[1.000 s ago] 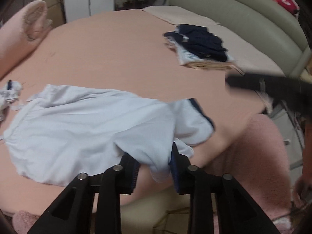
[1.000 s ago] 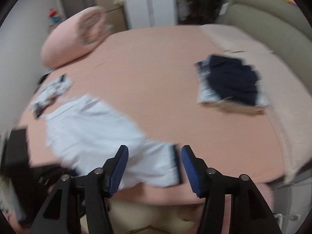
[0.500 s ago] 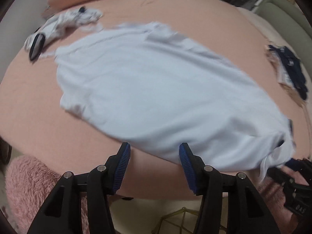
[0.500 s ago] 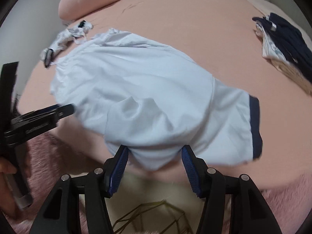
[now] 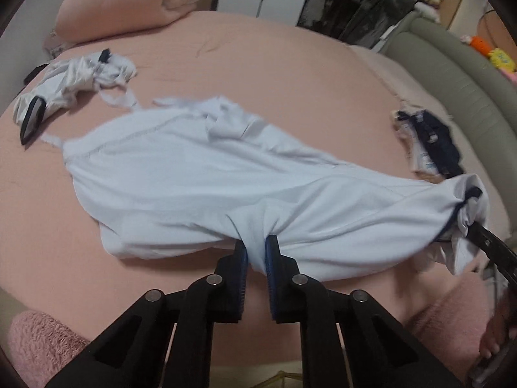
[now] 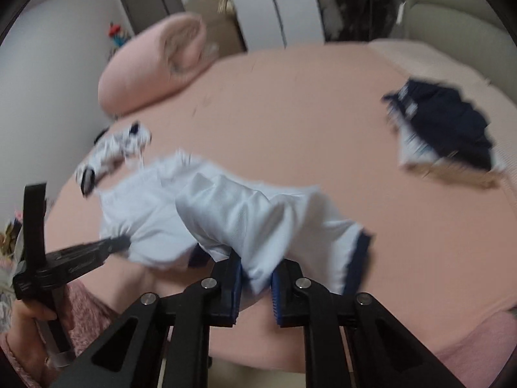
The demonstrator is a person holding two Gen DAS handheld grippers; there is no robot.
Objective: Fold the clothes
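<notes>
A white garment with navy trim point(image 5: 200, 174) lies spread across the pink bed point(image 5: 274, 80). My left gripper point(image 5: 256, 252) is at the garment's near edge, its jaws closing tight on a pinch of white cloth. My right gripper point(image 6: 257, 274) has its jaws closing on the navy-trimmed end point(image 6: 226, 213), with cloth bunched between the pads. In the left wrist view the right gripper point(image 5: 465, 229) grips that end at the far right. The left gripper point(image 6: 122, 242) shows low on the left in the blurred right wrist view, held by a hand point(image 6: 29, 320).
A crumpled white garment point(image 5: 74, 80) lies at the far left of the bed. A folded stack topped with navy cloth point(image 5: 433, 142) sits at the right. A pink pillow point(image 5: 122, 3) is at the back, a grey-green headboard point(image 5: 452, 71) to the right, a pink fluffy rug point(image 5: 38, 339) below.
Both grippers stood open half a second ago and now pinch the white garment's near edge. The navy-trimmed end has bunched up and lifted at the right gripper.
</notes>
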